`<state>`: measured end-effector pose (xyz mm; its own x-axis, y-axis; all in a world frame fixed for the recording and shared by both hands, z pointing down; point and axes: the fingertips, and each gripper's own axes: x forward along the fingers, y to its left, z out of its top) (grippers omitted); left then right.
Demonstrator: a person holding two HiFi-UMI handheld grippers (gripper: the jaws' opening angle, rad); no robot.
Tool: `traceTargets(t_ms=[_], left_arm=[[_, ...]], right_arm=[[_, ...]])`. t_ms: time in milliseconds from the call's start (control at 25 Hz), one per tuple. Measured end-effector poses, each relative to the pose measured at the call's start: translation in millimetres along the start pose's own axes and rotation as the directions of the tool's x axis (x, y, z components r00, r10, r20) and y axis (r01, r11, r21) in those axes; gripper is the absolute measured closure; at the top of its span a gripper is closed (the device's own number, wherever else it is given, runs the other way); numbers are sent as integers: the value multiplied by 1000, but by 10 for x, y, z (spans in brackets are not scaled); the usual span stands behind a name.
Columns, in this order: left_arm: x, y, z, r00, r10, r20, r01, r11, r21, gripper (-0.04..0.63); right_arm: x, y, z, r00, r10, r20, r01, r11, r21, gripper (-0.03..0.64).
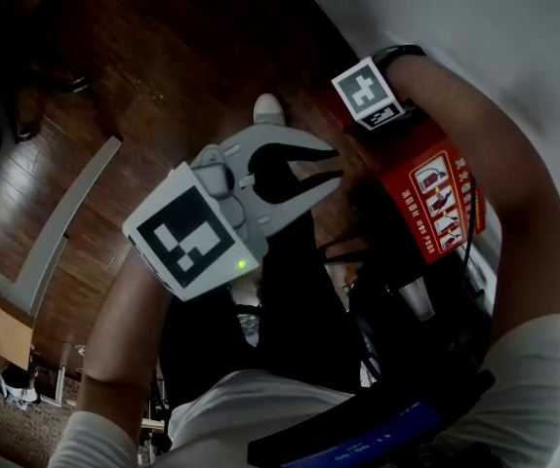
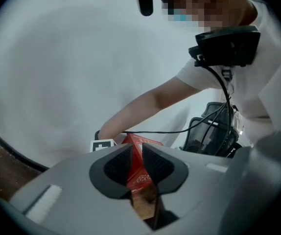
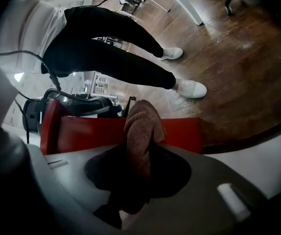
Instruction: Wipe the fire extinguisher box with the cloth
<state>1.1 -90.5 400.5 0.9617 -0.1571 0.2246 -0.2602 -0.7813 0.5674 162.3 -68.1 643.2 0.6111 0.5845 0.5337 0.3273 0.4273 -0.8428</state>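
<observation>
Beside the white wall (image 1: 475, 27), where the wooden floor (image 1: 163, 57) ends, is the red fire extinguisher box (image 1: 412, 169). Its face carries a white label (image 1: 440, 201) with red print. No view shows what the box holds.

The right claw (image 3: 139, 155) is clamped on the brown cloth (image 3: 141, 129), which bunches up out of the dark pads in a thick fold. Seen from the right gripper view, the fold rises in front of the box's long red edge (image 3: 81, 133); I cannot tell whether the cloth touches it. In the head view only this gripper's marker cube (image 1: 368, 94) shows, just above the box, with the person's forearm (image 1: 514, 193) arching over it.

The left claw (image 1: 334, 167) points at the box from the floor side, clear of it. Its jaws are a little apart with nothing gripped, and through the narrow gap the left gripper view shows a strip of the red box (image 2: 141, 156).

Beyond the box, the person's white shoes (image 3: 192, 88) stand on the floorboards.
</observation>
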Motion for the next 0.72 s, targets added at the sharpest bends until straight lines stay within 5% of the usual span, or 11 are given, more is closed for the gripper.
traceTargets(t_ms=[440,720], left_arm=[[112,464,-385,999,29,29,-26,994,-107,533],[194,668,-636,997,20,80,-9,991,-133,533]], right_arm=[[830,-1327,69,997,-79,16,78,996,42,502],[1220,-1844,52,998,-56,-31,58,997,46,502]])
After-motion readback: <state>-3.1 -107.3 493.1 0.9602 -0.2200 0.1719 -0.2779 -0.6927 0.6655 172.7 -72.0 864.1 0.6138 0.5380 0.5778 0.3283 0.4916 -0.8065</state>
